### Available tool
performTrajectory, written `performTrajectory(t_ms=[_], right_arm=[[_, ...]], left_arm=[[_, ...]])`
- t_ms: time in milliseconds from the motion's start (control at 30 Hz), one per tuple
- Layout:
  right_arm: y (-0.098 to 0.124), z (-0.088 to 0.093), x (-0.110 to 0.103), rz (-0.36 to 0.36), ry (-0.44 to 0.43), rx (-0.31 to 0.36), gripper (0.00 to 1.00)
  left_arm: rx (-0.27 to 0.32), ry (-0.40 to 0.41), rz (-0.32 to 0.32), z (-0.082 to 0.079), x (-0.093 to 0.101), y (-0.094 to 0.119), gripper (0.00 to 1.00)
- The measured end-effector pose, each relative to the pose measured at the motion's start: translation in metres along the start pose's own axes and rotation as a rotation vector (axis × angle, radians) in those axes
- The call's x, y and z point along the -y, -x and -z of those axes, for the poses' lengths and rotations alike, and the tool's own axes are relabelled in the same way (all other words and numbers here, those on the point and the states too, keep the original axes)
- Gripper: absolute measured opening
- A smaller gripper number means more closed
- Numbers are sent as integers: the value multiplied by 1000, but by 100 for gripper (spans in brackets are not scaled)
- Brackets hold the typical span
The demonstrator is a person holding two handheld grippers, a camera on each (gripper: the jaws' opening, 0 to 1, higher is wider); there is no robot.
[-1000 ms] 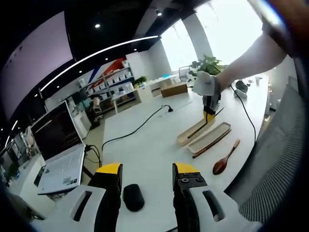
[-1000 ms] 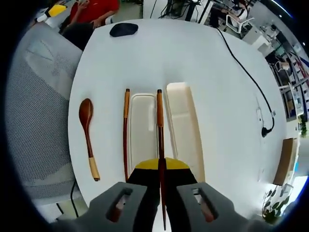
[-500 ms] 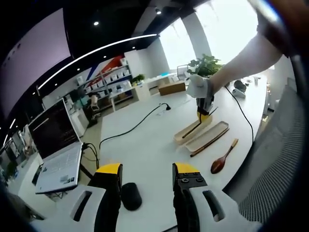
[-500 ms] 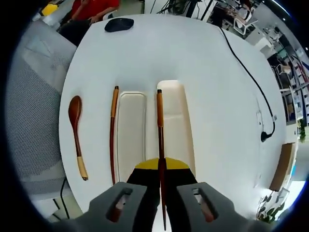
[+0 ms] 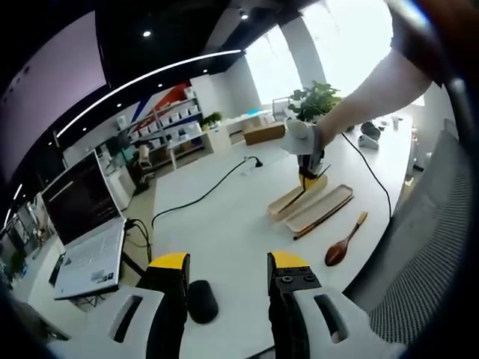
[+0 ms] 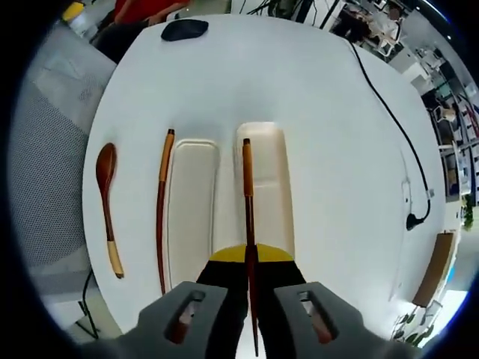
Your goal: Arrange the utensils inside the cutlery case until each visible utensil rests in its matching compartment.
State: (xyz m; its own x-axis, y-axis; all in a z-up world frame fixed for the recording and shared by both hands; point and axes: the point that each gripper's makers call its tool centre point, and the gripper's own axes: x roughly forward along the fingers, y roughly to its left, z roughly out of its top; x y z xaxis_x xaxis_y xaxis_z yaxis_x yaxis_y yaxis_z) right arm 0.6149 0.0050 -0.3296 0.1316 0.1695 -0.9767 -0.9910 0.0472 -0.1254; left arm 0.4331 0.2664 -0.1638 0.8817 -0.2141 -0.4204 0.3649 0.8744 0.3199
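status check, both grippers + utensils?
Right gripper shut on chopstick, held over the right tray. Left gripper open, idle near the mouse. Second chopstick and spoon on table, outside the trays. Path clear.

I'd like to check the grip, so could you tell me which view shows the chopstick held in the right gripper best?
The right gripper view: the chopstick runs up from the shut right gripper over the cutlery case. The left gripper view shows it far off, small under that gripper.
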Motion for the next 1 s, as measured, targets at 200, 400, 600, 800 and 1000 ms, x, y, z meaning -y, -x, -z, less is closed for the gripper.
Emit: performTrajectory(t_ms=[200,400,600,800,1000], right_arm=[[-9,-2,0,-7,21,-11,0],[-13,-1,4,-4,40,-18,0],[-15,-3,6,2,29,-11,0],[-21,-3,6,-10,22,-12,0],[-26,-2,7,-18,22,-15,0]], left_arm=[[-12,-5,13,1,3,0,42],[-20,-7,19,1,4,-1,42],[-28,-11,25,2,6,-2,42],[-35,-15,36,3,8,-2,42],[-38,-14,36,3,8,-1,42]])
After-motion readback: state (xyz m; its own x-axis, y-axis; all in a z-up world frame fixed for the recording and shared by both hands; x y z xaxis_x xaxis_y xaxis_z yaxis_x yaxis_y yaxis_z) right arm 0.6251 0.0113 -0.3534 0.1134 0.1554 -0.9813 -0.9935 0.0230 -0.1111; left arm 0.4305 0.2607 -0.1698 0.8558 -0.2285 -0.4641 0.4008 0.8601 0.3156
